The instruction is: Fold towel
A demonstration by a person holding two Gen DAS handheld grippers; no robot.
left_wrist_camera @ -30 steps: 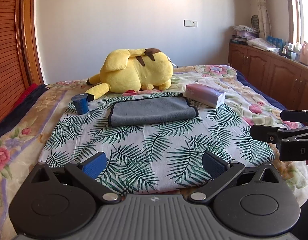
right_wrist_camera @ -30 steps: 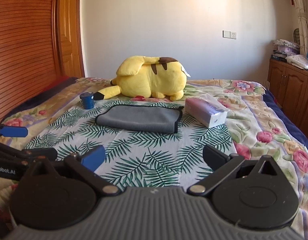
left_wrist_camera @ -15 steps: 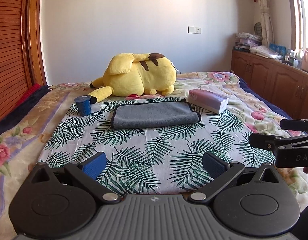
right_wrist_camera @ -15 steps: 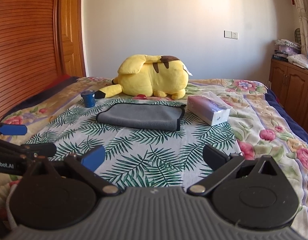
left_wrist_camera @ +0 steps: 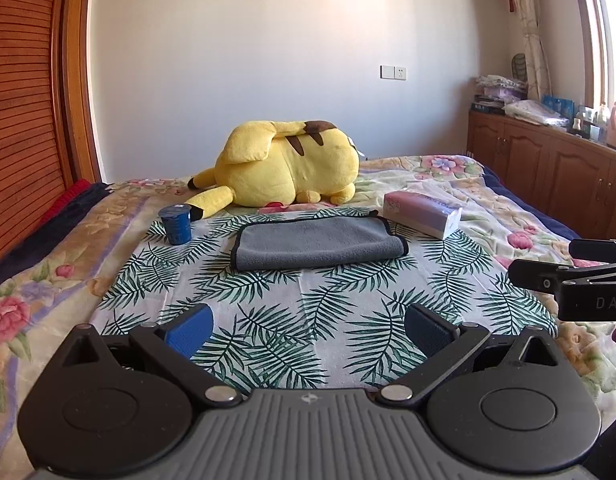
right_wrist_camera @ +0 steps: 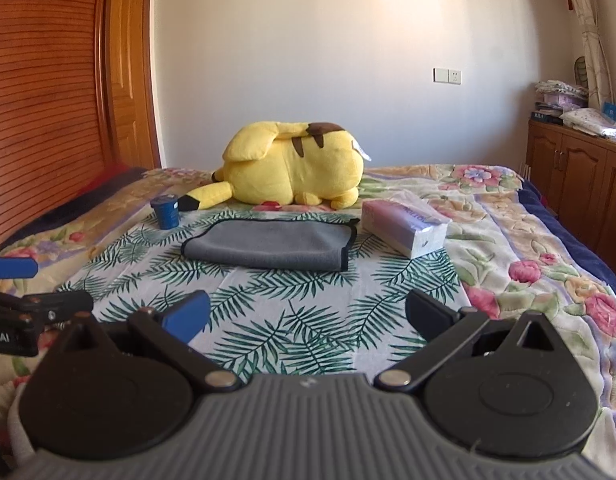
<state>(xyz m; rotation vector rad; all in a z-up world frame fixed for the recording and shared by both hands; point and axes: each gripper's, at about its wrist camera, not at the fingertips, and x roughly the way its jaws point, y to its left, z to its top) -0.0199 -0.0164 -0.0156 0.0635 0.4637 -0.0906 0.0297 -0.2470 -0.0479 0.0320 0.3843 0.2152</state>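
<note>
A grey towel [left_wrist_camera: 318, 243] with dark edging is seen lying flat on a palm-print cloth [left_wrist_camera: 308, 312] spread over the bed [left_wrist_camera: 36, 280], folded over on itself with its rounded fold toward the cameras. It is flanked by a blue cup [left_wrist_camera: 176, 224] standing upright to its left and a tissue pack [left_wrist_camera: 422, 213] to its right, both near but apart from it. A yellow plush [left_wrist_camera: 286, 174] is laid on its side just behind the towel, its tail tip reaching close to the cup.

The left gripper [left_wrist_camera: 308, 326] is held low over the near part of the cloth, well short of the towel, with its 2 fingers spread wide and nothing between them. The right gripper [right_wrist_camera: 306, 316] is held likewise beside it, fingers spread wide and empty. Each gripper is caught at the edge of the other's view.

Wooden cabinets [left_wrist_camera: 548, 168] with piled items on top are seen along the right wall, and a slatted wooden door [right_wrist_camera: 44, 92] on the left.
</note>
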